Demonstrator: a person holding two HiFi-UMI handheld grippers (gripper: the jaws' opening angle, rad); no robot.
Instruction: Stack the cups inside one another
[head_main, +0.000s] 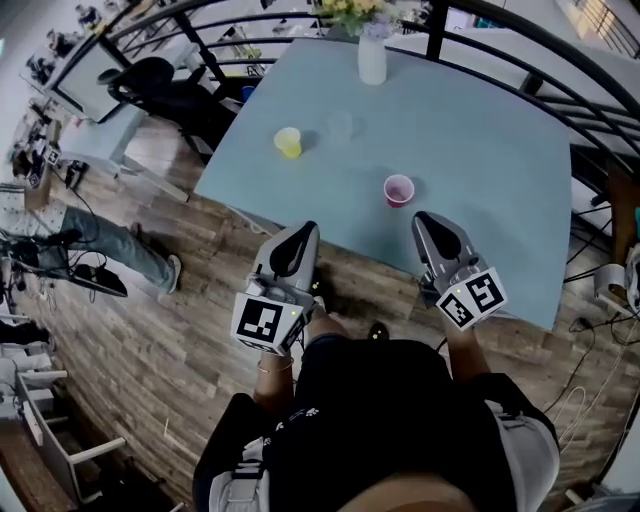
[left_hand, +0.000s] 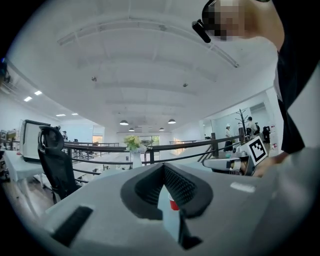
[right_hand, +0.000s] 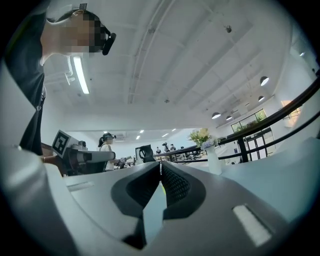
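Note:
Three cups stand apart on the pale blue table (head_main: 480, 130): a yellow cup (head_main: 288, 142) at the left, a clear cup (head_main: 340, 125) just right of it, and a pink cup (head_main: 398, 190) nearer to me. My left gripper (head_main: 303, 230) is shut and empty, hovering off the table's near edge, below the yellow cup. My right gripper (head_main: 425, 217) is also shut and empty, over the near edge just right of the pink cup. In the left gripper view, the pink cup (left_hand: 173, 204) shows through the slit below the touching tips (left_hand: 163, 166). The right gripper's (right_hand: 160, 164) jaws meet too.
A white vase (head_main: 372, 55) with flowers stands at the table's far edge. A black railing (head_main: 520, 30) curves behind the table. An office chair (head_main: 150, 85) and a desk stand at the far left, and a person's legs (head_main: 120, 245) stretch across the wooden floor.

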